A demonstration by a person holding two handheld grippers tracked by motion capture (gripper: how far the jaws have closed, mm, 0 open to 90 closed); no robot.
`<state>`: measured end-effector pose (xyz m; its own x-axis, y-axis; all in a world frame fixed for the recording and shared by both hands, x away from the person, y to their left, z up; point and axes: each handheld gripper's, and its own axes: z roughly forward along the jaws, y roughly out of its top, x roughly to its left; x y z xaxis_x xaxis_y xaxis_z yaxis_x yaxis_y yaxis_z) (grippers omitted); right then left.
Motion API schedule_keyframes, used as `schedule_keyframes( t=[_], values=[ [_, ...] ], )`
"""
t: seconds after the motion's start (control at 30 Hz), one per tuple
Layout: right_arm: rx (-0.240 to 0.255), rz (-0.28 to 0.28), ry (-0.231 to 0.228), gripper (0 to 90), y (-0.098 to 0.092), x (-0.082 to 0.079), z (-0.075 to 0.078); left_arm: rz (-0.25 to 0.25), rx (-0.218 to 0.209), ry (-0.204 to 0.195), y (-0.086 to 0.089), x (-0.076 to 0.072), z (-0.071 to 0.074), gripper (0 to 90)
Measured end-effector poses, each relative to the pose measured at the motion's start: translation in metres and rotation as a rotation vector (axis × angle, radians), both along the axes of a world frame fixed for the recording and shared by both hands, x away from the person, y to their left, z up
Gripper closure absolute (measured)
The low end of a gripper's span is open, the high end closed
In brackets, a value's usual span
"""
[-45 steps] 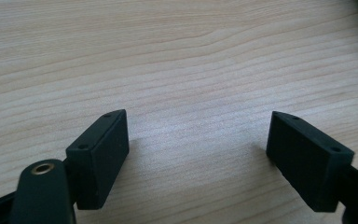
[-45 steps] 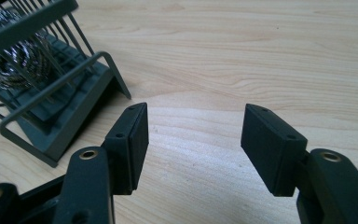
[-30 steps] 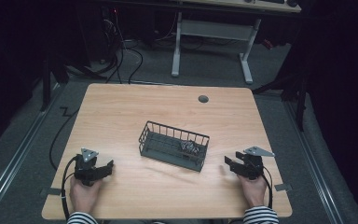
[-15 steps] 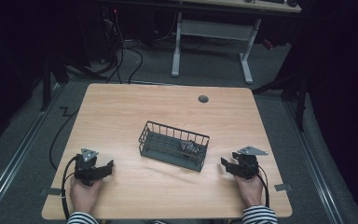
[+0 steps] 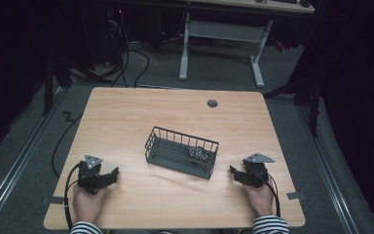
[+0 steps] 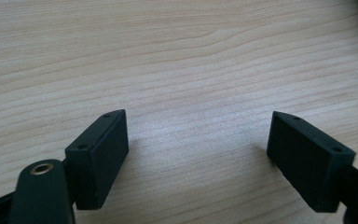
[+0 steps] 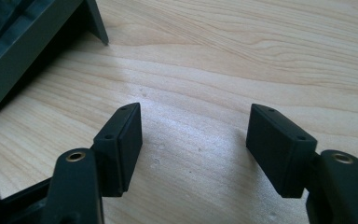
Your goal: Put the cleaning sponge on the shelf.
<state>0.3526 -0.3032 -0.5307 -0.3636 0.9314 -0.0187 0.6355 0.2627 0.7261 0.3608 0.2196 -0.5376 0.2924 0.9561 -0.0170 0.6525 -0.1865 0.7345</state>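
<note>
Resting on the pale wooden surface, both tools, left tool and right tool, stand open and empty, the right's jaws having just widened toward the dark wire basket at frame centre, likely readying a grasp.

We see the wire basket at the table's centre, a small crumpled object in its right end. The left gripper rests near-left, the right gripper near-right just beside the basket; a round grommet lies far.
</note>
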Motion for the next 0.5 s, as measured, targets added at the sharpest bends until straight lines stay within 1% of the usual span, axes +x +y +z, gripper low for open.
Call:
schedule_keyframes(
  t=[0.13,0.27,0.5],
  values=[
    [0.000,0.001,0.001,35.2,-0.0001,-0.0001,-0.0001,0.004,0.001,0.001,0.0000,0.0001,-0.0001,20.3],
    [-0.001,0.001,0.000,35.2,-0.0002,-0.0002,-0.0001,0.014,0.005,0.007,0.0004,0.0007,-0.0001,17.4],
    [0.000,0.001,0.000,35.2,-0.0002,-0.0002,-0.0001,0.014,0.005,0.007,0.0005,0.0007,0.0000,17.4]
  ],
)
